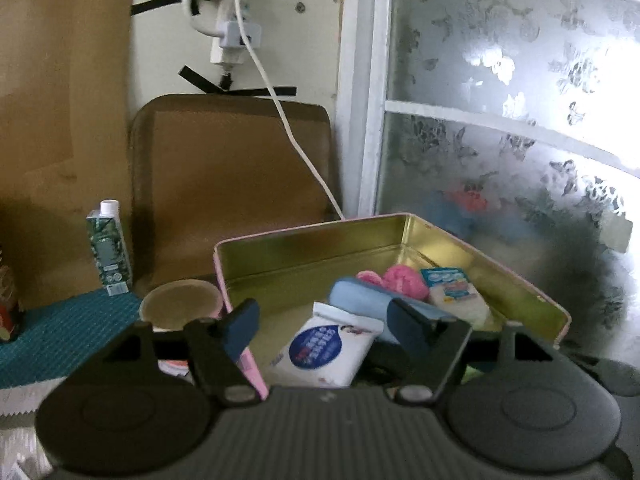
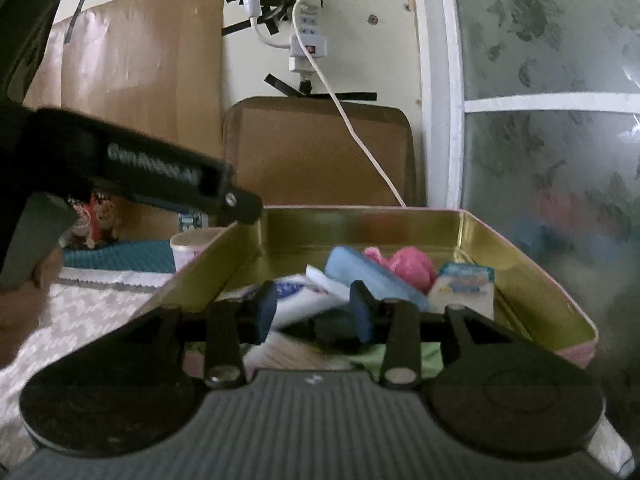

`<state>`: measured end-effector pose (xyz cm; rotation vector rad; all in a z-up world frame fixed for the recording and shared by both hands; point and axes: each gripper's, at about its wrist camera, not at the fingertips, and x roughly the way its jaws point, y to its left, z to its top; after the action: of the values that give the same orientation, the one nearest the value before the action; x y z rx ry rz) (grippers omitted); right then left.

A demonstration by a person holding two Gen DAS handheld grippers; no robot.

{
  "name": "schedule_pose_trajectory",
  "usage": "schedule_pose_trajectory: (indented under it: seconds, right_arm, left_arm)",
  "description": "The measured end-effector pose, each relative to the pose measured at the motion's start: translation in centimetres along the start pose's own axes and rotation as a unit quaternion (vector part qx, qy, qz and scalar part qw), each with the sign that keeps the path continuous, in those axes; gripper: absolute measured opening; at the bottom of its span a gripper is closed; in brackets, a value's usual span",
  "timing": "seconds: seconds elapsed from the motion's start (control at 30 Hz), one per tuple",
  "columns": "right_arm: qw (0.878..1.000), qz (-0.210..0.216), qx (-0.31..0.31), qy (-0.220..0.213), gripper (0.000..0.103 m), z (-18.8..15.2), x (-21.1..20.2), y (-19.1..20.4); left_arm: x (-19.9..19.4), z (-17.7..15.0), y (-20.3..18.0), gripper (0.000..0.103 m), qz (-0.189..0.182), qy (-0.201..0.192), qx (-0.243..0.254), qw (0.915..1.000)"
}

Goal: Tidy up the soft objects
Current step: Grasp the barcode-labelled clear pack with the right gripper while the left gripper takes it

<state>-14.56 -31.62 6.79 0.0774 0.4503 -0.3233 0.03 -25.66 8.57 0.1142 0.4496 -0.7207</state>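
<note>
A pink tin with a gold inside [image 1: 304, 248] [image 2: 360, 224] holds a white tissue pack with a blue circle [image 1: 328, 350] [image 2: 308, 298], a light blue roll [image 1: 366, 304] [image 2: 368, 274], a pink knitted piece [image 1: 400, 278] [image 2: 412, 266] and a small white-and-blue pack [image 1: 456, 292] [image 2: 466, 286]. My left gripper [image 1: 326, 330] is open at the tin's near left wall, and the tissue pack lies loose beyond its pads. My right gripper [image 2: 314, 314] is open above the same pack at the tin's near edge. The left tool's black body [image 2: 160, 172] crosses the upper left of the right wrist view.
Left of the tin are a paper cup [image 1: 180, 304] [image 2: 192, 244], a green carton with a white cap [image 1: 110, 252] and a teal mat [image 1: 60, 332]. A brown board [image 1: 232, 184] leans on the wall behind, with a white cable [image 1: 296, 136] hanging. A frosted window [image 1: 500, 120] lies on the right.
</note>
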Motion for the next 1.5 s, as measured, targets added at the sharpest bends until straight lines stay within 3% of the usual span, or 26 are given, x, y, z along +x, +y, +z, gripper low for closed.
schedule_pose_trajectory:
  seconds: [0.23,0.43,0.53,0.67,0.73,0.8,0.93,1.1,1.13,1.2,1.27,1.4,1.5]
  right_arm:
    - [0.999,0.038,0.022,-0.015,0.043,0.7,-0.8,2.2]
    - [0.996,0.086,-0.006,-0.032,0.043,1.5,-2.2,6.6]
    - [0.992,0.122,-0.026,-0.025,0.043,1.8,-2.3,9.4]
    - [0.982,0.182,-0.047,0.006,0.044,1.7,-1.0,13.3]
    - [0.975,0.211,-0.063,0.029,0.044,1.3,-0.2,15.5]
    - [0.967,0.236,-0.084,0.050,0.052,0.7,0.7,17.6]
    - [0.949,0.272,-0.129,0.093,0.065,-0.5,3.2,21.7]
    - [0.944,0.262,-0.153,0.132,0.076,-0.5,7.3,24.5]
    - [0.943,0.261,-0.150,0.144,0.076,-0.5,8.0,24.7]
    - [0.935,0.280,-0.128,0.174,0.062,-0.7,9.2,24.6]
    - [0.936,0.284,-0.121,0.170,0.061,-0.9,8.6,24.1]
    - [0.934,0.301,-0.083,0.174,0.061,-1.4,6.4,22.6]
    - [0.926,0.326,-0.035,0.187,0.061,-1.8,5.6,21.2]
  left_arm:
    - [-5.6,-3.0,3.4,0.074,-0.003,-0.002,-0.028,0.9996]
    - [-10.6,-8.2,9.2,0.074,0.044,0.018,-0.082,0.9955]
    - [-12.5,-10.7,13.0,0.074,0.102,0.041,-0.112,0.9876]
    - [-15.1,-13.6,18.4,0.074,0.178,0.053,-0.160,0.9696]
    - [-15.9,-14.4,20.3,0.074,0.208,0.054,-0.171,0.9616]
    - [-16.5,-15.4,21.9,0.074,0.221,0.054,-0.191,0.9549]
    - [-17.0,-16.6,23.2,0.075,0.206,0.040,-0.216,0.9536]
    - [-17.1,-16.7,23.4,0.076,0.193,0.035,-0.225,0.9545]
    - [-17.3,-16.8,23.5,0.076,0.190,0.034,-0.229,0.9541]
    - [-17.6,-16.7,23.6,0.077,0.186,0.034,-0.237,0.9530]
    - [-17.6,-16.6,23.3,0.081,0.177,0.040,-0.246,0.9522]
    - [-17.7,-16.0,22.5,0.081,0.100,0.045,-0.285,0.9522]
    - [-16.5,-15.3,21.1,0.072,0.056,0.060,-0.294,0.9523]
